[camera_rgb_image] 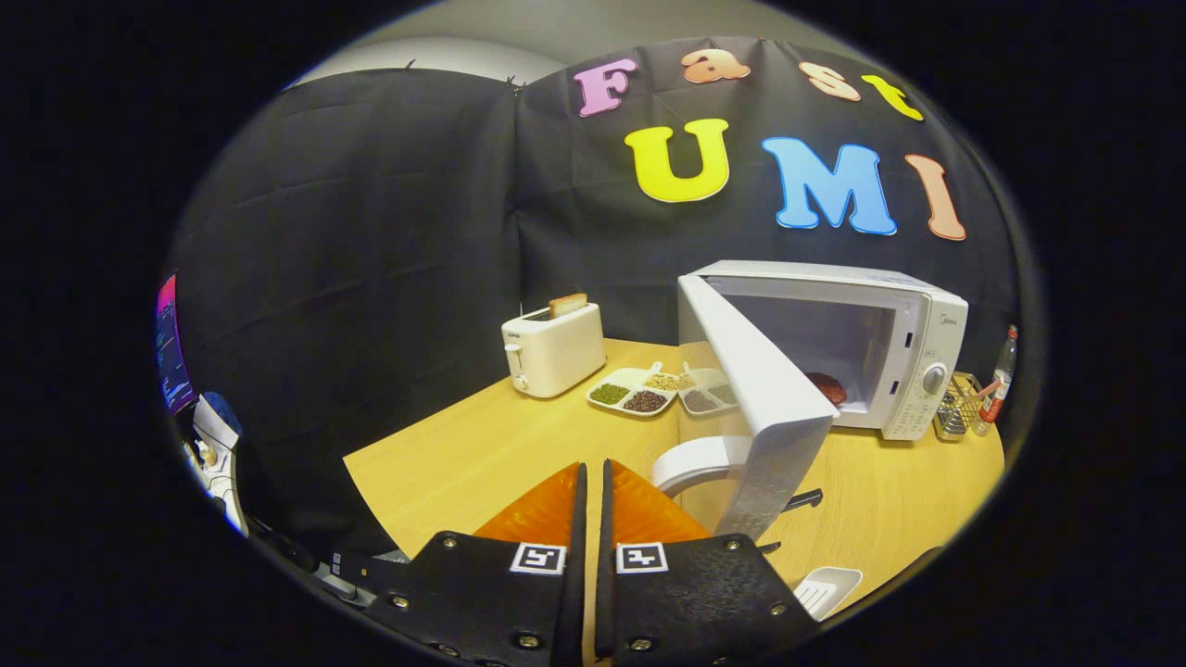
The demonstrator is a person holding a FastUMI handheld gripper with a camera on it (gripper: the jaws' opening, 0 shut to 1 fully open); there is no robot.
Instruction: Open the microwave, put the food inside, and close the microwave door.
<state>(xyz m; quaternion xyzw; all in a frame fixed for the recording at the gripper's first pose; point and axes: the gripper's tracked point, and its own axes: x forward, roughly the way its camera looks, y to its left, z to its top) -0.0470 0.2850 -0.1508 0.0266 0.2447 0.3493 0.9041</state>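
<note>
1. The tongs (593, 491) had their two fingers drawn together with only a thin slit between them, and nothing was held in that slit.
2. The fingertips hung above the near part of the wooden worktop (463, 454) and touched nothing that could be seen.
3. Each finger carried one square black-and-white marker near its base, two markers in all.
4. One white microwave (913, 357) stood on the worktop beyond the fingers and to their right.
5. Its door (755, 389) was swung wide open toward the tongs, with the free edge just ahead of the right finger.
6. The food (827, 386), a single dark reddish piece, lay inside the microwave cavity on its floor, partly hidden by the door.
7. A small brand mark sat at the top of the microwave's control panel, too small to read; one round knob showed lower on that panel.
8. One white toaster (553, 349) stood at the back of the worktop to the left of the microwave, with one slice of toast (567, 304) sticking up from its slot.
9. Two divided white dishes (662, 389) of grains and beans lay side by side between the toaster and the microwave.
10. One wire basket (956, 412) and one bottle (1001, 375) stood to the right of the microwave.
11. A white plate (690, 463) lay on the worktop below the open door.
</note>
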